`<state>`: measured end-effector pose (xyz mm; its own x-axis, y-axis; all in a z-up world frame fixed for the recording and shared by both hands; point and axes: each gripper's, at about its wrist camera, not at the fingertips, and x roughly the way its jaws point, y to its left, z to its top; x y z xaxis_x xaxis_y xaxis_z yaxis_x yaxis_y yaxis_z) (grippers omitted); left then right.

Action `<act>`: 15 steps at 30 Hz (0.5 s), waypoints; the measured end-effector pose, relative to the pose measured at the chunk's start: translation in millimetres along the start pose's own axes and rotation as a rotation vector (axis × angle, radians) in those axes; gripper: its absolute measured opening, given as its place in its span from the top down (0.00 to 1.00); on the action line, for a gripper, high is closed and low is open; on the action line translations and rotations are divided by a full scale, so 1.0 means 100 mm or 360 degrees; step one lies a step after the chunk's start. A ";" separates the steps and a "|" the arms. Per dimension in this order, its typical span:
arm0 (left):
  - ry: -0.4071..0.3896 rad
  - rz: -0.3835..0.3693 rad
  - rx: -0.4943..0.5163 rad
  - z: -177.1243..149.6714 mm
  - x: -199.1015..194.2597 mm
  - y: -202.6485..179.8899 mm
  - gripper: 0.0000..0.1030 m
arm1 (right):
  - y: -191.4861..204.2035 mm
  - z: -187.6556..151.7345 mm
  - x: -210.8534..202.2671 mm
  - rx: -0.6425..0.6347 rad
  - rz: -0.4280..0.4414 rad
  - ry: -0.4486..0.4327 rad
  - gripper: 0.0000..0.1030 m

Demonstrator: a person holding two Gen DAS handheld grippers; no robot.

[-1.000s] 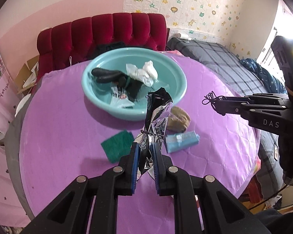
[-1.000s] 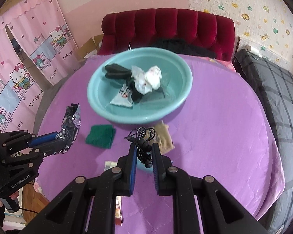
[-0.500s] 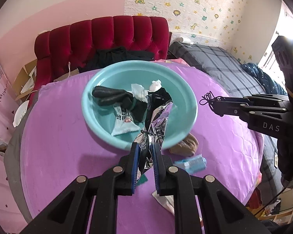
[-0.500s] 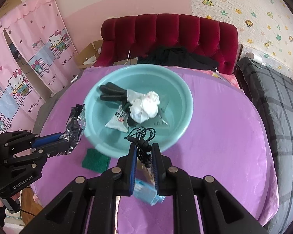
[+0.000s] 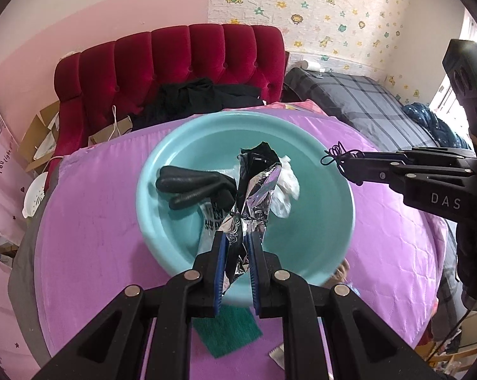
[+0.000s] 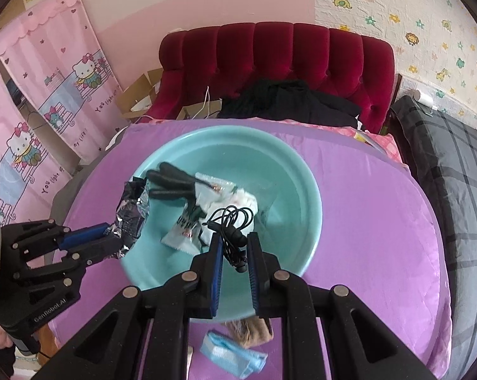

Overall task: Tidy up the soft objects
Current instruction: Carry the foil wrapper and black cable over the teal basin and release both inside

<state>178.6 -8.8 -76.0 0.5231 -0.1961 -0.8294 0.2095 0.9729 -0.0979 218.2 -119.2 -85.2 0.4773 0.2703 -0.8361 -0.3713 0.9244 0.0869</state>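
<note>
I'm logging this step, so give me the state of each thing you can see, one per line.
Left claw: shut on foil bag, over the basin.
Right claw: shut on black cord, over the basin.
Basin: upright on the table, holding a black glove, white cloth and a packet.
Green pad: flat on the table.
Blue pack: lying on the table.

Bedroom setting, daylight from the right.

A round table under a quilted purple cloth stood before a tufted red velvet headboard with dark clothing heaped at its base. The wall behind was pink; to its right ran white brick-pattern wallpaper with small animals and flowers. A grey plaid bed lay at right, a pink cartoon-cat curtain at left, and open cardboard boxes sat beside the headboard.
</note>
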 end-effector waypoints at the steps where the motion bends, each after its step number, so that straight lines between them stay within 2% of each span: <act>1: 0.0003 0.0003 0.0002 0.03 0.03 0.01 0.86 | -0.01 0.03 0.03 0.0005 0.0000 -0.0001 0.86; 15: 0.0035 0.0026 -0.0019 0.32 0.42 0.12 0.86 | -0.19 0.45 0.50 0.0074 -0.0017 0.0026 0.86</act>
<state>229.6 -9.2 -94.3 0.5081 -0.1777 -0.8428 0.1912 0.9773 -0.0908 285.1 -110.9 -104.7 0.4676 0.2561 -0.8460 -0.3284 0.9389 0.1027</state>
